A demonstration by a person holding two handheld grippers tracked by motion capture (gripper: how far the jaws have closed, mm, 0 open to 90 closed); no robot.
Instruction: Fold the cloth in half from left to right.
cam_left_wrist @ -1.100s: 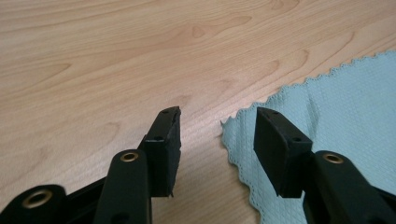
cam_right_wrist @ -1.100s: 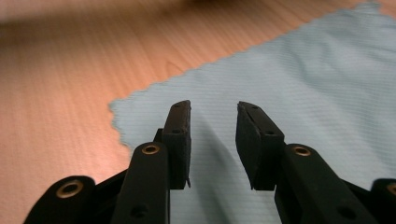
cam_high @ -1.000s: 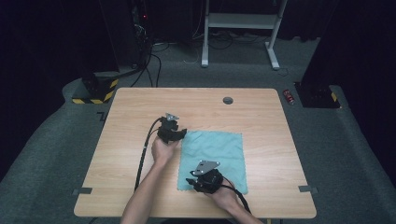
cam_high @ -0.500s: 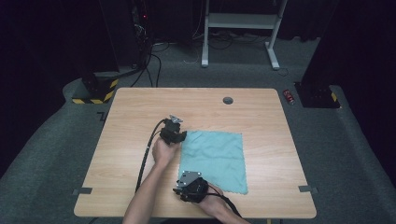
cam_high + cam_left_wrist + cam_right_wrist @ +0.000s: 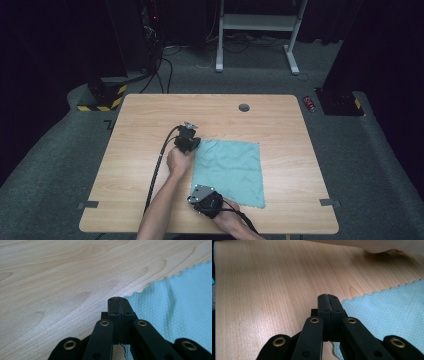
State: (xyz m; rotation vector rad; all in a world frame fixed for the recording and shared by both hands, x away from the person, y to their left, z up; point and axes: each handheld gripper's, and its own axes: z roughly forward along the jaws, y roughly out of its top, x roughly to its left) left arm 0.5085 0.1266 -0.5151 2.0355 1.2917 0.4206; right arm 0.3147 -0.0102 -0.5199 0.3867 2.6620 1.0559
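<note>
**Both grippers pinching the left-side corners of the cloth**

We are looking at a teal cloth [image 5: 231, 170] lying flat on the wooden table [image 5: 140, 130], right of centre and towards the near edge. The left gripper [image 5: 193, 143] is sitting at the cloth's far-left corner, the right gripper [image 5: 198, 196] at its near-left corner.

In the left gripper view the jaws are standing fully together, having just been closing, with the scalloped cloth edge [image 5: 140, 292] running in under the right side of the tips. We are reading that as a pinch on the corner, though the fabric between the pads is hidden. The same goes for the right gripper view: jaws are pressed together after closing, and the cloth [image 5: 387, 312] is meeting the tips from the right.

Risks we are flagging:
- Both grips are sitting right on the edge. With a thin bite, the corner could be slipping out as soon as the hands lift.
- If one side is holding and the other is not, the cloth will be dragging skewed or bunching instead of folding clean.
- The tips are close to the tabletop, so pulling sideways before lifting could scrape them on the wood.
- The left forearm [image 5: 162, 205] is running near the right gripper, so crossing moves could be bumping it.
</note>
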